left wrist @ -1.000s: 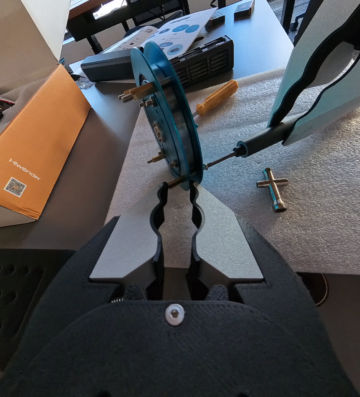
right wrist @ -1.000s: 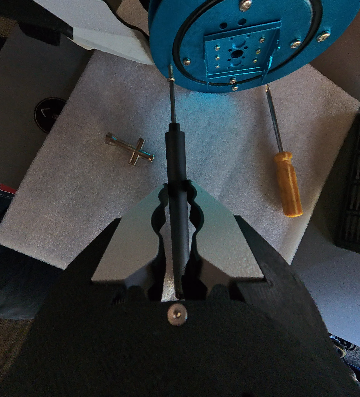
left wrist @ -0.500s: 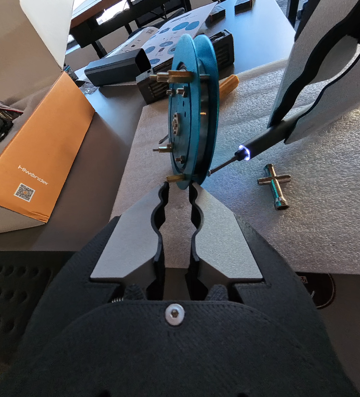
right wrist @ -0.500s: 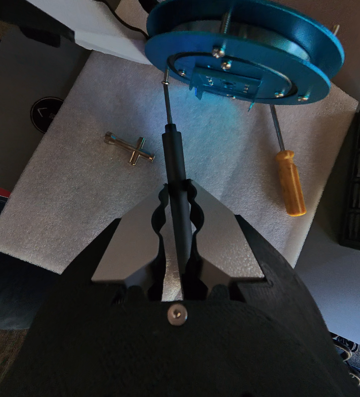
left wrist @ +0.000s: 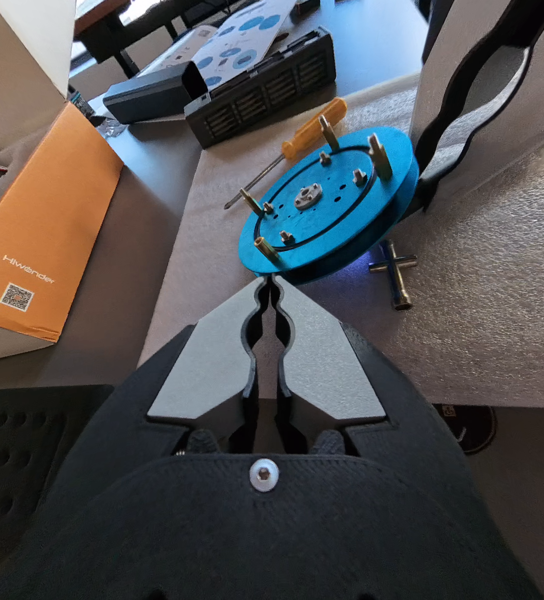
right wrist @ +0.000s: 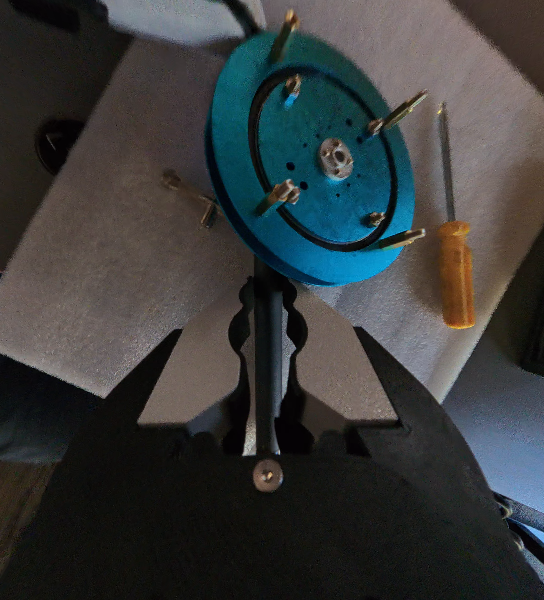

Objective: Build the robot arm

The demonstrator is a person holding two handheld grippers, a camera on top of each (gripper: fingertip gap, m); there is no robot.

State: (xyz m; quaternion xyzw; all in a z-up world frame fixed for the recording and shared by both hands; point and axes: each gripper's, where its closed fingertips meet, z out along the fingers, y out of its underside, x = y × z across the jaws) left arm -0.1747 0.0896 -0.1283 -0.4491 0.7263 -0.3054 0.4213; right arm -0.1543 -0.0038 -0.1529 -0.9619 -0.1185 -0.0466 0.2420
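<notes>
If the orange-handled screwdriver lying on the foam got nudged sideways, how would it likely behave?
The orange-handled screwdriver has a rounded handle, so it would probably roll, though the textured foam pad should slow it. Its thin metal shaft looks stiff, and it seems light enough to shift easily.

A grey worktop (left wrist: pixel 154 207) carried a white foam sheet (left wrist: pixel 459 324) over its right part. On the foam lay an orange-handled screwdriver (left wrist: pixel 313 128) toward the far side and a metal cross wrench (left wrist: pixel 394 276) nearer. Off the foam, at the far side, sat a black slotted case (left wrist: pixel 264 97), a dark grey box (left wrist: pixel 147 94) just left of it, and a printed sheet (left wrist: pixel 241 42) leaning over both. An orange-faced carton (left wrist: pixel 37 227) lay at the left.
</notes>
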